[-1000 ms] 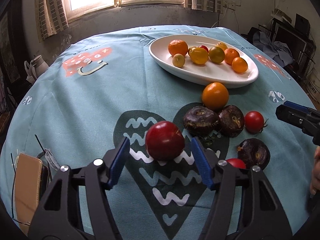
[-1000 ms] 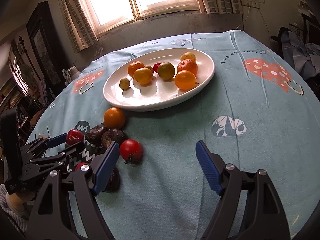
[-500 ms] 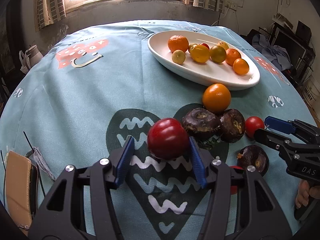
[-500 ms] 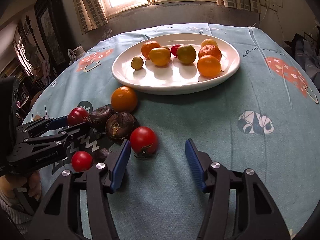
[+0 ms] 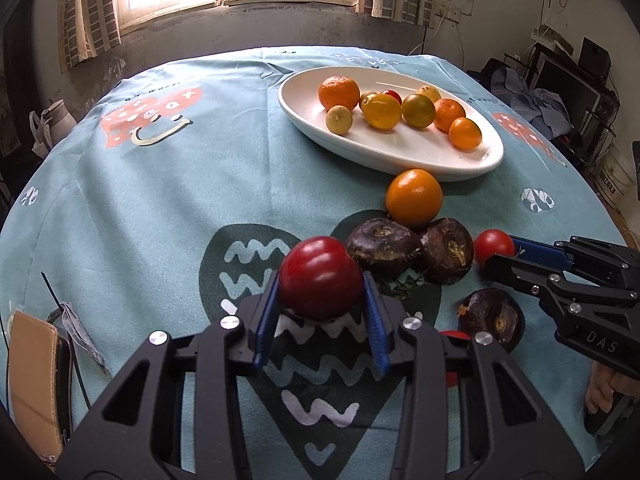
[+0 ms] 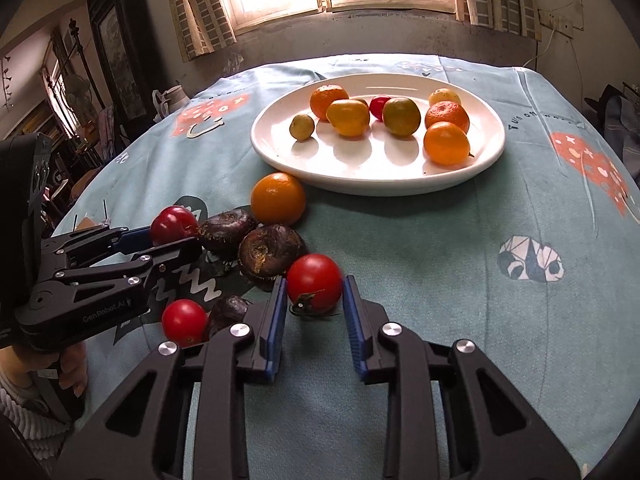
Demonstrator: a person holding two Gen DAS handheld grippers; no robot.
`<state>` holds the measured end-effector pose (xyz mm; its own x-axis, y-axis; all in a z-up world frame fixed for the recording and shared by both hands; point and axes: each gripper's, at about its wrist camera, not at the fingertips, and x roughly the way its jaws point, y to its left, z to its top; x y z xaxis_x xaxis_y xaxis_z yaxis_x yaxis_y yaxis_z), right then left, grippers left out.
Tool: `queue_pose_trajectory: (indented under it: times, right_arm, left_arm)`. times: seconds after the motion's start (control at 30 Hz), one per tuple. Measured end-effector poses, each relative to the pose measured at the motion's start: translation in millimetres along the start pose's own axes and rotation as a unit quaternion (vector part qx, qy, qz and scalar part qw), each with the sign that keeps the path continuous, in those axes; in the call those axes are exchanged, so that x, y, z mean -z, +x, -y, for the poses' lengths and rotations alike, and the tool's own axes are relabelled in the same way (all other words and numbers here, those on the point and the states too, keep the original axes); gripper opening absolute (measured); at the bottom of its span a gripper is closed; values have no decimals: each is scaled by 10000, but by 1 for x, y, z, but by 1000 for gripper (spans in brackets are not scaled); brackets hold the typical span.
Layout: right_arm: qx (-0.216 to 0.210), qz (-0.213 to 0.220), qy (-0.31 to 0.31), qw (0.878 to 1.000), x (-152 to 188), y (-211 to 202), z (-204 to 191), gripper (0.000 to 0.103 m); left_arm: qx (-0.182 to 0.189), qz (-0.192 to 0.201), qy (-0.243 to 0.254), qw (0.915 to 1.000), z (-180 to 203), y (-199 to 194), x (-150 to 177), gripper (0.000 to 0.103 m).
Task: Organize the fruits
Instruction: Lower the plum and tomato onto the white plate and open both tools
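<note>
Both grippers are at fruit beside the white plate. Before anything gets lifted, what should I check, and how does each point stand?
1. Left gripper around dark red fruit, jaws closing: ok.
2. Right gripper shut on red tomato: ok.
3. Tomato clear of the dark brown bulb: cannot tell.
4. Bare space on white plate: ok.
5. Orange near plate rim, possibly in the path: cannot tell.
</note>
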<state>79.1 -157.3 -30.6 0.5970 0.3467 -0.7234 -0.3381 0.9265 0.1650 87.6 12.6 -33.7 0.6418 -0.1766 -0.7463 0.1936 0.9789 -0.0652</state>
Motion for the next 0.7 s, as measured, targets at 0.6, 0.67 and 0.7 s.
queue_pose_trajectory:
  times: [0.6,0.67,0.7]
  right_arm:
    - [37,1037,1091,9886,-75,-4,55,66]
    - [23,1092,996,9890,-75,-8,58,66]
    - [93,1169,986,9882,-74,-14,58,66]
  left_arm:
    - [-53,670,122,9977,47,25,-93,76]
    - [-69,674,266,9973,46,25,-91,77]
    - [-66,715,244,9971,43,21,-89,77]
